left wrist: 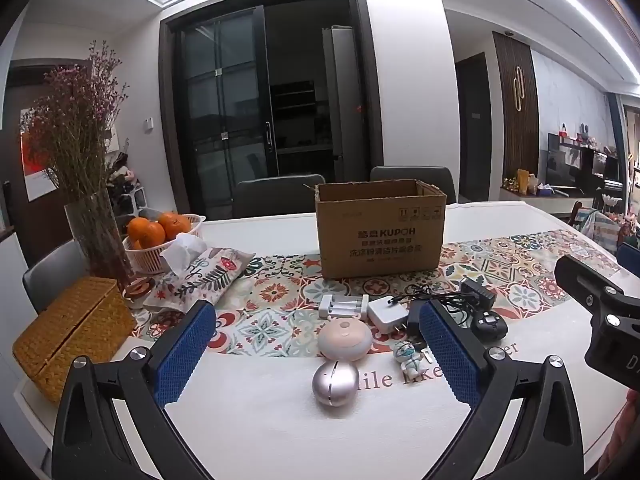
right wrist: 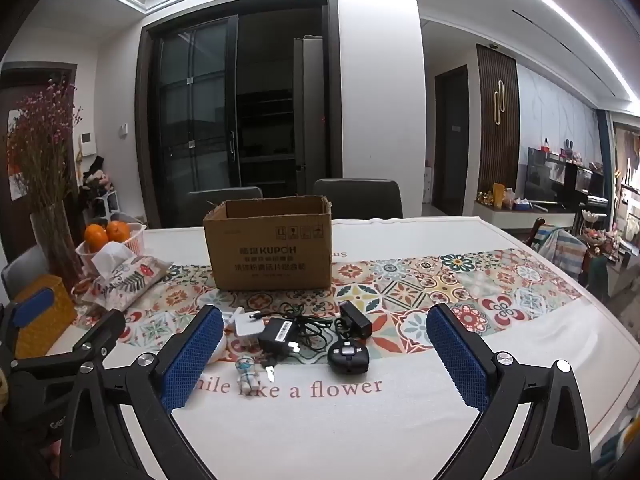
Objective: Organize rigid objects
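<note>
The cardboard box (left wrist: pixel 380 228) stands upright at the centre of the left wrist frame, open top up, long axis running left to right, printed side facing the camera. Below it lies a cluster: a white battery charger (left wrist: pixel 343 306) lengthwise left to right, a white plug adapter (left wrist: pixel 387 313), a pink round device (left wrist: pixel 345 338), a silver egg-shaped object (left wrist: pixel 335 383) and a small figurine (left wrist: pixel 409 358) lying tilted. The left gripper (left wrist: pixel 318 354) and right gripper (right wrist: pixel 325 358) both hover spread wide, grasping nothing.
</note>
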`<state>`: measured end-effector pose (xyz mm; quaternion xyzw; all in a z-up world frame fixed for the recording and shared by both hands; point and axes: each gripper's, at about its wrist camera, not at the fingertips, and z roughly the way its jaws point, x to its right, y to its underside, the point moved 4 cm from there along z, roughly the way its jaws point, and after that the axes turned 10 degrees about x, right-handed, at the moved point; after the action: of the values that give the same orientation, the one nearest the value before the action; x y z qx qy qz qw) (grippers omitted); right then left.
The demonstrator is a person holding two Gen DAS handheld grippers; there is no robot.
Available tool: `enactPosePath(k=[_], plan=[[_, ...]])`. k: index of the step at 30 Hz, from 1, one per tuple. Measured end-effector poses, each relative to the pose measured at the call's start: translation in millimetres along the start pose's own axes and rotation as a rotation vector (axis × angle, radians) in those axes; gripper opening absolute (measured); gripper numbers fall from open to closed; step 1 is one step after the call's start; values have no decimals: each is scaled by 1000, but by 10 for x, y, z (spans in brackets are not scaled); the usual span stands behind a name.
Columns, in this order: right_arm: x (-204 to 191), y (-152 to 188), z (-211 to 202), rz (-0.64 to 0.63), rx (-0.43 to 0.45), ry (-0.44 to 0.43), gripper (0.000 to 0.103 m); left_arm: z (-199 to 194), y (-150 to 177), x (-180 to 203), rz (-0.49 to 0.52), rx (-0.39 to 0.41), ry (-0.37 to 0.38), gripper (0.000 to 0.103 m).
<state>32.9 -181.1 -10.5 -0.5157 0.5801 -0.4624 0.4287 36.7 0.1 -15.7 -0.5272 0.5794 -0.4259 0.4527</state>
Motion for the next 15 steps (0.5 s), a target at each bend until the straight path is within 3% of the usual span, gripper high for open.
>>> enactPosePath(k=[15], plan=[[0,4,-4,2,8,-2,103,-7,14,-15,-15,14,12,103]])
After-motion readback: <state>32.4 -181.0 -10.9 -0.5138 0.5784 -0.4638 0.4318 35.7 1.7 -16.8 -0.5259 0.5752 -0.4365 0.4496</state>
